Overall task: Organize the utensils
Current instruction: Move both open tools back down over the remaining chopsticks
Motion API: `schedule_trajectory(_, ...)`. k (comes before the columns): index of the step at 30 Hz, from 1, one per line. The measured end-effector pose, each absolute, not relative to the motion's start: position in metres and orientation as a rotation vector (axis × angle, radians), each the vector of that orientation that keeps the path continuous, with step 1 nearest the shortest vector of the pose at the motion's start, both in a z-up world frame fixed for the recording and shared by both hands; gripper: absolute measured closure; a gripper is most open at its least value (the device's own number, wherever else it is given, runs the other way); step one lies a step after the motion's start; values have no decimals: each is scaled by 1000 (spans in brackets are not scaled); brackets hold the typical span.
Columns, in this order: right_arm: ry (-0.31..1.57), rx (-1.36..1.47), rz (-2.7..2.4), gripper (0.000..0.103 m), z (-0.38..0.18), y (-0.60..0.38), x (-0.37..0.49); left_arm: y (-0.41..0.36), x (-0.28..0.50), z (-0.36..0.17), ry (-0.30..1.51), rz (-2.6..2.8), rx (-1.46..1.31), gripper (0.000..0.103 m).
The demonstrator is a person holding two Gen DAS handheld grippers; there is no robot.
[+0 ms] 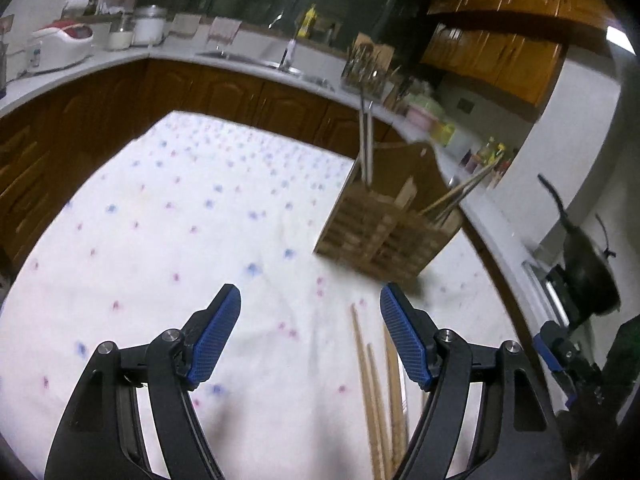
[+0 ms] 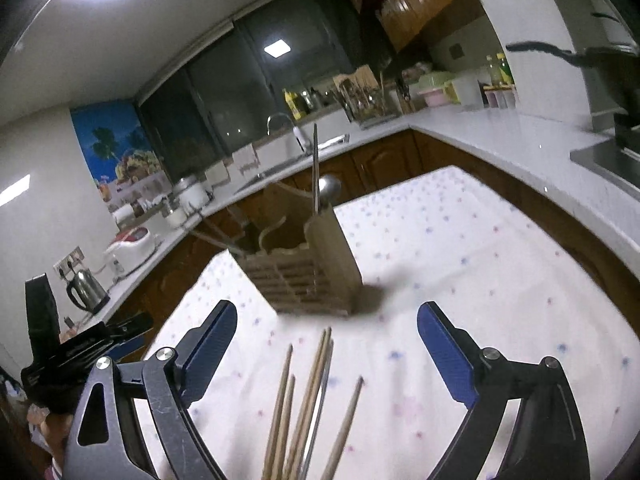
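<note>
Both tools are on their way to pick up more utensils. The left gripper (image 1: 310, 334) has its jaws wide apart with nothing between them. The right gripper (image 2: 326, 354) is wide apart too and holds nothing.

The wooden chopsticks (image 2: 308, 404) lie in a loose bunch on the white dotted tablecloth (image 2: 460, 264), close in front of the right gripper. One thin metal stick (image 2: 320, 412) lies among them. In the left view the chopsticks (image 1: 374, 392) lie just beside the right-hand blue pad (image 1: 404, 336), not between the pads.

I think the next move is to bring one gripper down over a single chopstick, line the pads up on both sides of it, and squeeze. The sticks are thin and lie close together, so it may be tricky to take just one.

The wooden utensil holder (image 2: 304, 264) stands upright on the cloth, past the chopsticks. It has more than one slot. One slot holds long metal handles (image 1: 366, 144) standing up, and a spoon bowl (image 2: 330, 188) shows there. Another slot holds a few chopsticks (image 1: 460, 196) leaning out to the side
</note>
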State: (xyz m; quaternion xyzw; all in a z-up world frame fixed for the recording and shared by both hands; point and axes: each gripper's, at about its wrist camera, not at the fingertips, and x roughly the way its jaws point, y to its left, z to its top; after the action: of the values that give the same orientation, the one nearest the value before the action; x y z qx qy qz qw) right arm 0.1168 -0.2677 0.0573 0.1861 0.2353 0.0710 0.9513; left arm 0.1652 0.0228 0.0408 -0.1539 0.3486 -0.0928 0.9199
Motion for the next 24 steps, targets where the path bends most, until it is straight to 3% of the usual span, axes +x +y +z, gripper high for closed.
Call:
schedule_trajectory(12,591,349,135,11,23,-258,115,6,171,12,831,-193,-266,29)
schedule_trajectory(14,615,337,128,16,19,-257,117,4,173,8,845,-192,-263,29)
schedule_trajectory(19,728,309,143,51,-1,-247,131,-5,184,-2,894,-198,-248,30)
schedule_trajectory(24,831,258,154,67,-24,-234,144,-28,202,-10,951,-236,-193,33)
